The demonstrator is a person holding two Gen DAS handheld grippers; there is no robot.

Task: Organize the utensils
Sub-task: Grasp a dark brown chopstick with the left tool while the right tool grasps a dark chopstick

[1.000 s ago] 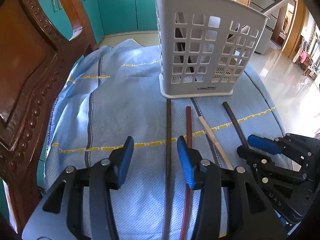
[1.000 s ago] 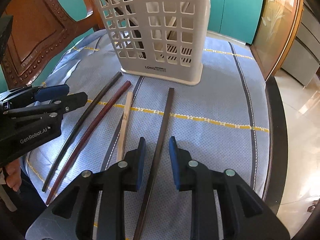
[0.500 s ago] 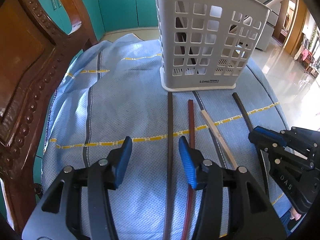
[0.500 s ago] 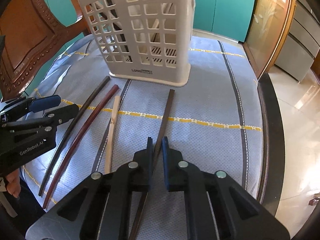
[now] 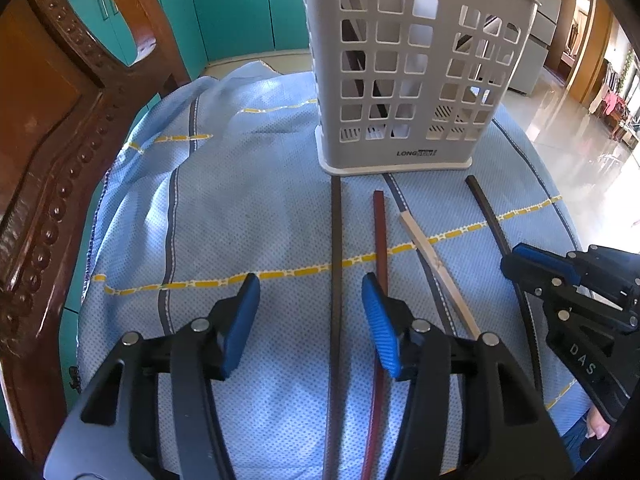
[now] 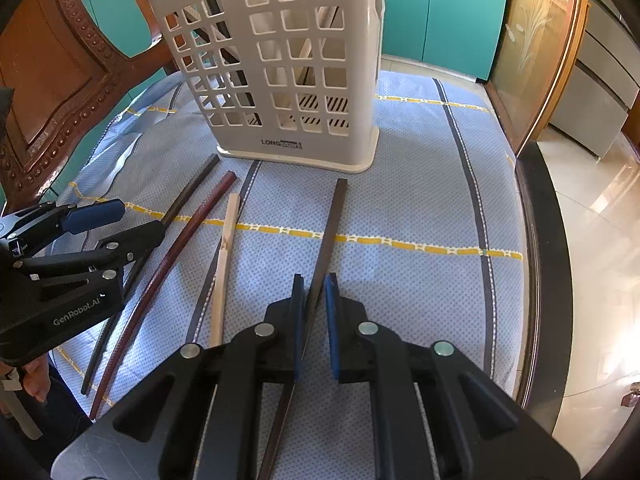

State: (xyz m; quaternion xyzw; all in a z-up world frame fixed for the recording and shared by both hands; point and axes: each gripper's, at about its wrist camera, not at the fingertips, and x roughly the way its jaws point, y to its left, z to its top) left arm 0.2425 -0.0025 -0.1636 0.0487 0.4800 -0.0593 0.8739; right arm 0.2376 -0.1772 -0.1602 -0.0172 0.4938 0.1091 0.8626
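Observation:
Several chopsticks lie side by side on a blue cloth before a white slotted utensil basket (image 5: 404, 76), which also shows in the right wrist view (image 6: 288, 68) with sticks inside. My right gripper (image 6: 314, 300) is shut on the rightmost dark chopstick (image 6: 330, 224), also seen in the left wrist view (image 5: 486, 208). My left gripper (image 5: 310, 312) is open, straddling a dark chopstick (image 5: 335, 240) with a dark red chopstick (image 5: 380, 232) by its right finger. A pale wooden chopstick (image 5: 432, 256) lies between the two grippers.
A carved wooden chair back (image 5: 52, 152) stands close on the left. The table's dark edge (image 6: 540, 280) runs along the right, with tiled floor beyond. Teal cabinets (image 5: 232, 4) stand behind.
My right gripper has closed from open onto the rightmost dark chopstick. The left gripper stays open and has shifted slightly.

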